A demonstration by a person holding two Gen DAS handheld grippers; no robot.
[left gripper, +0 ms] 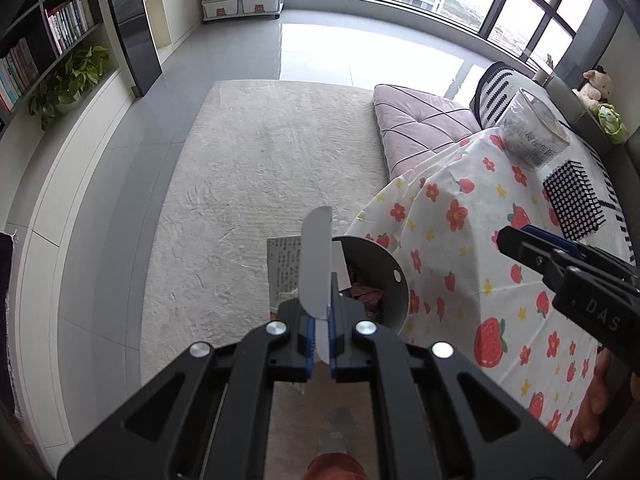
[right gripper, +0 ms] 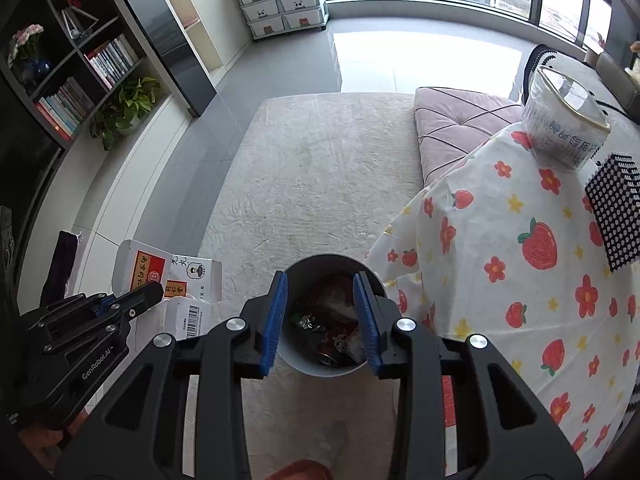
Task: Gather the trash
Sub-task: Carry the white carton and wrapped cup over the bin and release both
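Round grey metal bin (right gripper: pixel 332 364) on rug holds crushed cans, wrappers. Left gripper (left gripper: pixel 320 320) fingers clamp one white flat card (left gripper: pixel 316 264); right gripper (right gripper: pixel 320 316) fingers spread, empty, above bin.

we see matt grey bin (right gripper: pixel 332 364), crumpled shiny foil (right gripper: pixel 306 320) inside; rough cream rug (right gripper: pixel 320 184); glossy floor tiles (left gripper: pixel 360 52); printed cloth tablecloth (right gripper: pixel 520 280); paper carton (right gripper: pixel 138 268).

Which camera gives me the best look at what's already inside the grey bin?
The right wrist view. It looks down into the grey bin between the right gripper's open jaws, showing cans and wrappers. In the left wrist view, the white box held by the left gripper hides much of the bin's inside.
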